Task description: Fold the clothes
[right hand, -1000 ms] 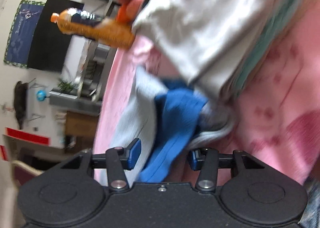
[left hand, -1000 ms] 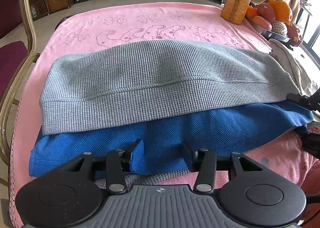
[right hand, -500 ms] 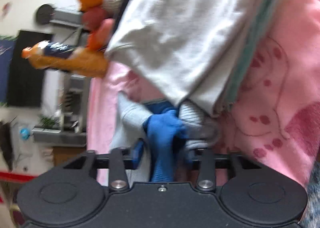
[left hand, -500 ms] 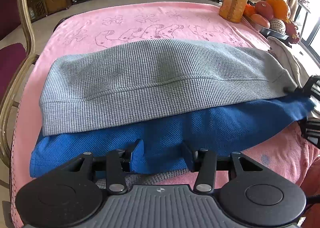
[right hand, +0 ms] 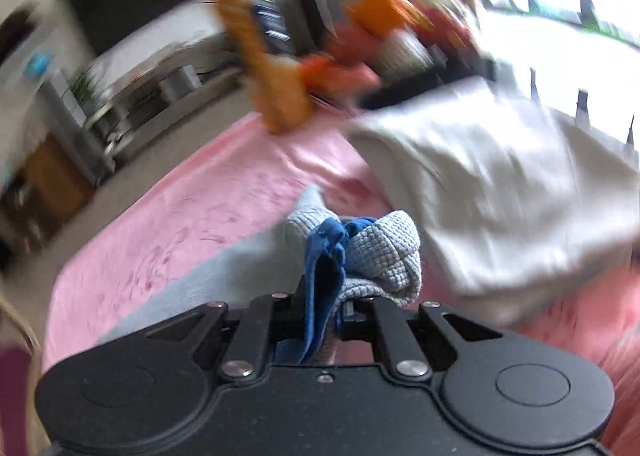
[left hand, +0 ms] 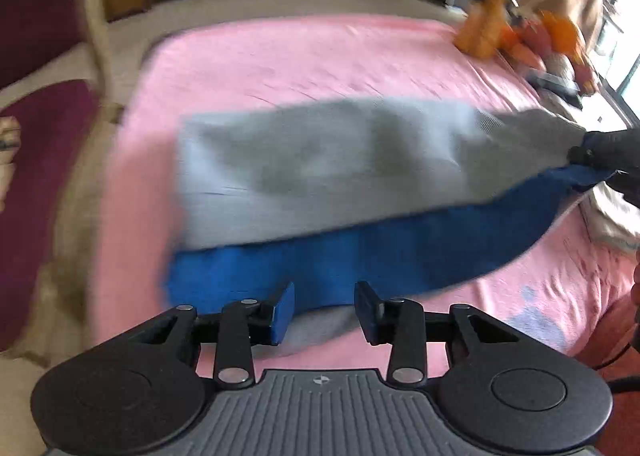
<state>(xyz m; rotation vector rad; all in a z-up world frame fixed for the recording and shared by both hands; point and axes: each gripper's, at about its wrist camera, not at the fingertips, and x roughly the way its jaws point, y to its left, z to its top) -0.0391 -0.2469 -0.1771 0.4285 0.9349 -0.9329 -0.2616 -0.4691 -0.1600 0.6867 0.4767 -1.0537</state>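
A grey and blue knit garment (left hand: 320, 183) lies folded across the pink cover, grey layer on top, blue layer (left hand: 360, 256) showing along the near edge. My left gripper (left hand: 324, 316) is open, its blue pads just in front of the garment's near edge, holding nothing. My right gripper (right hand: 324, 316) is shut on the garment's right end, a bunch of blue and grey knit (right hand: 360, 252) between its fingers. It also shows in the left wrist view (left hand: 604, 159), lifting that end at the right.
A pink cover (left hand: 320, 55) spreads over the table. A pile of white clothes (right hand: 500, 191) lies at the right. An orange bottle (left hand: 484, 23) and a fruit bowl (left hand: 556, 47) stand at the far right corner. A chair (left hand: 52, 127) is at the left.
My right gripper has shut on the garment's right end, turned upright and lifted it. My left gripper has pulled back and up a little, still open. Both views are blurred by motion.
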